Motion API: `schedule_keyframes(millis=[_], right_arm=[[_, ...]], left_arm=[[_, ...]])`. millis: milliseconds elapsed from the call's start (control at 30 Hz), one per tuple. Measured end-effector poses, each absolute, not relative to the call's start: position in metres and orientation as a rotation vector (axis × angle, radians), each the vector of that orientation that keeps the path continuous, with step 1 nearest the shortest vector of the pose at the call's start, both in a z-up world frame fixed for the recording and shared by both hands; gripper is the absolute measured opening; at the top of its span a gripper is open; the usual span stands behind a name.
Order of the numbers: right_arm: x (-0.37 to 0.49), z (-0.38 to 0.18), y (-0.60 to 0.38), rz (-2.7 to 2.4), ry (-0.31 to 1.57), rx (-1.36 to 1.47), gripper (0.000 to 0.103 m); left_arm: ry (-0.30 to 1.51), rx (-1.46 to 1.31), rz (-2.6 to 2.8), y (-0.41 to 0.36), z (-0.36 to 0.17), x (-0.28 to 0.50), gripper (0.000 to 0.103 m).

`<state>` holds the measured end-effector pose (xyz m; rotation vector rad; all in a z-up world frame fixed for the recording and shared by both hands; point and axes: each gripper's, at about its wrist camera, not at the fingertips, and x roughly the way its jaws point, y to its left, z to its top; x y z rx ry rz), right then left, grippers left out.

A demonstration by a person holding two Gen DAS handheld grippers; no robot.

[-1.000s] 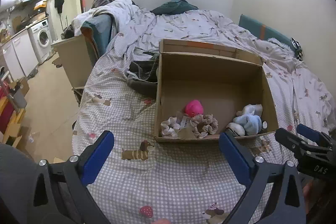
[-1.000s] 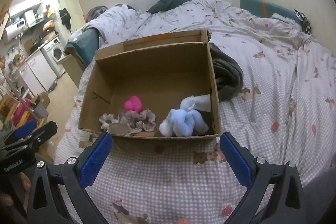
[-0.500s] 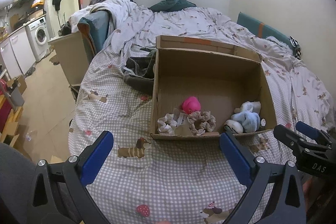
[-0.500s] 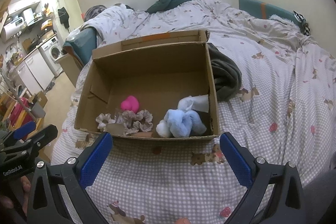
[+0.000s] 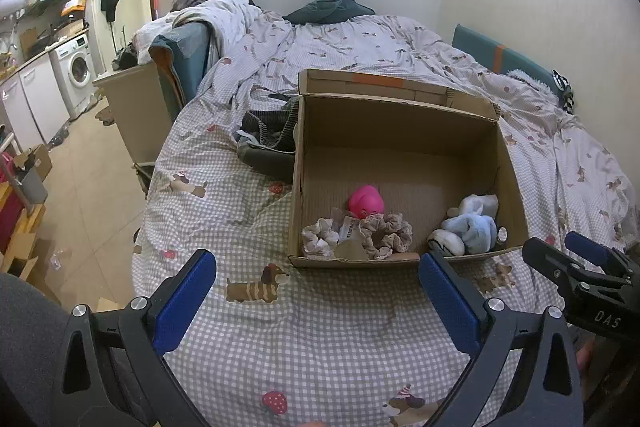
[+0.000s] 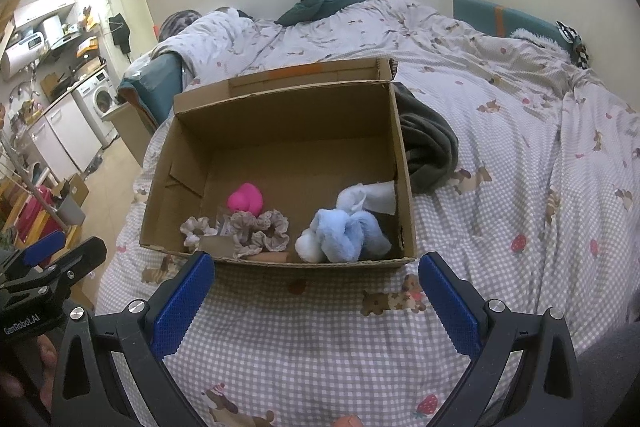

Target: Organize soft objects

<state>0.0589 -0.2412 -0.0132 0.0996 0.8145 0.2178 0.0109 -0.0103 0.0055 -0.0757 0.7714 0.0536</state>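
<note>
Left wrist view: left gripper [image 5: 316,291] jaws wide, empty, hovering over the checked bedspread [image 5: 320,339] near the cardboard box [image 5: 400,115]. Step judged: items already boxed, grippers standing off; the next move calls for spotting any soft item left outside. Along the box's near wall: pink plush [image 5: 365,201], scrunchies [image 5: 384,235], blue-white plush [image 5: 470,227]. Right wrist view: right gripper [image 6: 316,291] jaws wide, empty. Dark grey cloth [image 6: 428,147] lies just right of the box, touching its wall; possibly a garment, folds unclear. Pickup would need a low pinch.
</note>
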Motion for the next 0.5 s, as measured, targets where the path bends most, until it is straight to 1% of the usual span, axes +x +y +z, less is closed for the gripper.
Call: schedule_keyframes(millis=[500], right_arm=[[0.0590,-0.0127,-0.2417,0.218,0.812,0.094,0.103]], left_arm=[[0.776,-0.079,0.040,-0.0103,0.0033,0.0111,0.101]])
